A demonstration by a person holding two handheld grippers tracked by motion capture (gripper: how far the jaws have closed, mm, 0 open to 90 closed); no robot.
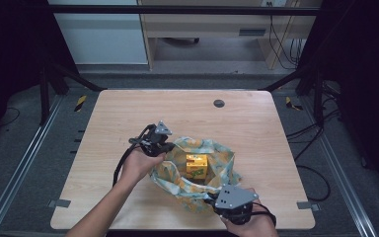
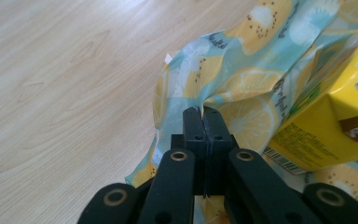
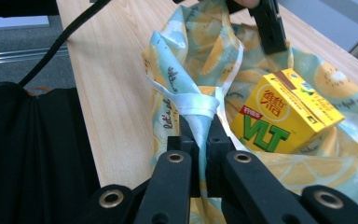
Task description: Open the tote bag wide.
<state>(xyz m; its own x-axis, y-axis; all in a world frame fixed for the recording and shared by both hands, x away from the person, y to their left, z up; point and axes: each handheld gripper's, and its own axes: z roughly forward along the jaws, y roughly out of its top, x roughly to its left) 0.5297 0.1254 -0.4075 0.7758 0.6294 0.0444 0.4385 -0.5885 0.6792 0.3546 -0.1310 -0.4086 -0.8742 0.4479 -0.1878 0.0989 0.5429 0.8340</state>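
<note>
Both tools are seen clamped on a printed bag [image 1: 197,173] that lies on the near middle of a pale wooden bench [image 1: 128,118]. On the bench's far side a small dark round cap [image 1: 219,103] is set into the wood, well apart from the bag. The bag is patterned in light blue with yellow lemon slices, and its mouth is held spread between the two tools, so that the inside is open to the high view.

The left tool [image 1: 164,146] is held at the bag's left rim, and in the left gripper view its jaws are pressed together on a fold of the rim [image 2: 204,100]. The right tool [image 1: 216,201] is held at the near right edge of the bag, close to the bench's front edge; in the right gripper view its jaws are closed on a twisted strip of the bag's fabric [image 3: 196,108], which rises from between them.

A yellow drink carton [image 1: 196,165] with green lettering is seen inside the bag, resting on the lining between the two tools. In the right gripper view the carton [image 3: 284,109] lies tilted, just right of the held strip.
</note>
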